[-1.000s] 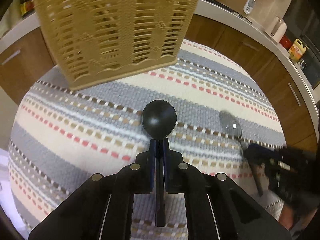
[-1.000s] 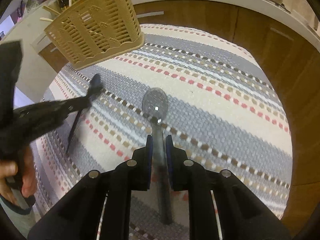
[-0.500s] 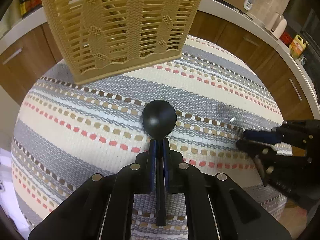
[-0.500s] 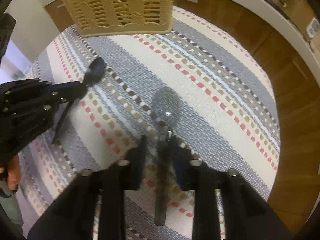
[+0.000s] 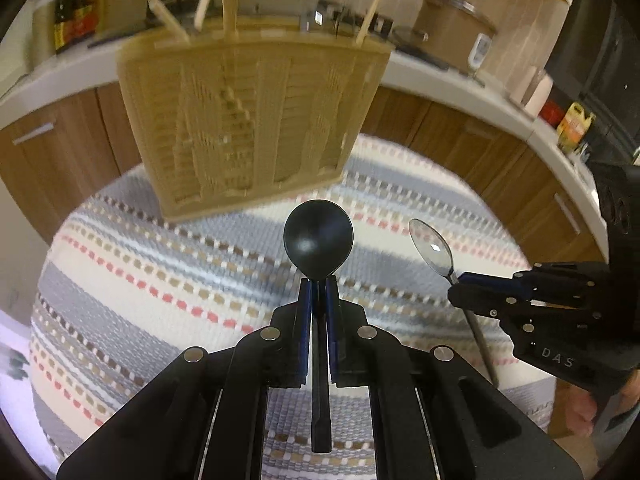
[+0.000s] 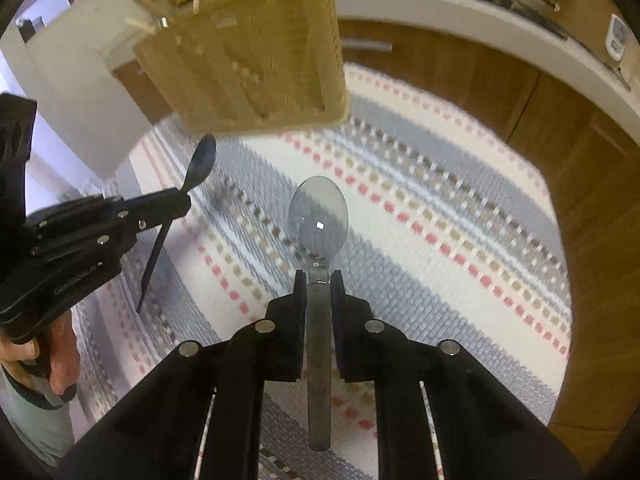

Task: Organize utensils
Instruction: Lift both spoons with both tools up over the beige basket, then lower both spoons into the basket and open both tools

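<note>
Right now you are in the carrying step: both spoons are off the cloth and the basket is the place they look bound for. Your left gripper (image 5: 319,292) is clamped nearly shut on the neck of the black spoon (image 5: 318,240), bowl forward and handle running back between the jaws. Your right gripper (image 6: 319,280) is closed just as tightly on the clear spoon (image 6: 318,216), held the same way. In the left view the clear spoon (image 5: 432,246) shows well off to the right; in the right view the black spoon (image 6: 200,164) rides close to the basket's lower corner.

That tan slatted basket (image 5: 256,120) stands ahead of both grippers at the far edge of the table, with several pale sticks and utensils already poking from its top. As I read it, your next move calls for more height: both spoon bowls sit below the rim, so you need to clear the top edge, then tip each spoon so it drops in upright without knocking what is already there. Bringing one hand in at a time would keep the two apart.

Under you lies a round table under a striped woven cloth (image 6: 420,216) in grey, cream, pink and tan. Behind it run wooden cabinets (image 6: 460,68) with a white counter (image 5: 460,80) carrying a brown pot, bottles and small containers.
</note>
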The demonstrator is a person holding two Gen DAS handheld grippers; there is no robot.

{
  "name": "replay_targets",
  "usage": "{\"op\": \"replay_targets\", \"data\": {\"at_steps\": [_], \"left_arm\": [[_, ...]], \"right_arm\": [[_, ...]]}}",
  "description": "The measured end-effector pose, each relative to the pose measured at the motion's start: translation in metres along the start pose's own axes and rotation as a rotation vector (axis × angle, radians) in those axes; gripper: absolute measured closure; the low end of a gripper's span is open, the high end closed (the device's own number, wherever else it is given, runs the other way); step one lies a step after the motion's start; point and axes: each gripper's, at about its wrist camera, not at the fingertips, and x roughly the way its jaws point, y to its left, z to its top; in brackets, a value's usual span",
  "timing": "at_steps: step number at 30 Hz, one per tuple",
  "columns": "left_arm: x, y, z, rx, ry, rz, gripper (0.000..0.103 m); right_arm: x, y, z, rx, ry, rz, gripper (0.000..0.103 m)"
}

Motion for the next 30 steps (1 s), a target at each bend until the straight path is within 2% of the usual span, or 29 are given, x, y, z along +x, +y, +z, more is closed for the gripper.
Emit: {"op": "replay_targets", "data": {"at_steps": [6, 9, 15, 19, 23, 24, 26, 30], "left_arm": [[-0.045, -0.012, 0.019, -0.005, -0.147, -0.043, 0.098], [-0.071, -0.017, 0.033, -0.011, -0.248, -0.070, 0.098], [-0.106, -0.021, 0.054, -0.029, -0.409, -0.100, 0.098], [-0.134, -0.013, 0.070, -0.059, -0.557, -0.132, 0.098], [-0.148, -0.004, 0.085, -0.101, -0.688, -0.147, 0.098], [-0.147, -0.001, 0.089, -0.118, -0.712, -0.121, 0.098], [-0.143, 0.004, 0.097, -0.141, -0.733, -0.103, 0.098], [-0.130, 0.015, 0.111, -0.187, -0.777, -0.130, 0.098]], "right_arm": [[-0.046, 0.005, 0.016, -0.012, -0.165, 0.018, 0.093], [-0.068, 0.011, 0.028, -0.023, -0.248, 0.016, 0.093], [-0.098, 0.012, 0.052, -0.033, -0.384, 0.057, 0.093], [-0.117, 0.022, 0.067, -0.066, -0.520, 0.070, 0.093], [-0.126, 0.032, 0.085, -0.099, -0.615, 0.103, 0.093], [-0.127, 0.035, 0.092, -0.102, -0.638, 0.100, 0.093], [-0.127, 0.038, 0.101, -0.103, -0.664, 0.119, 0.093], [-0.118, 0.041, 0.127, -0.078, -0.730, 0.125, 0.093]]}}
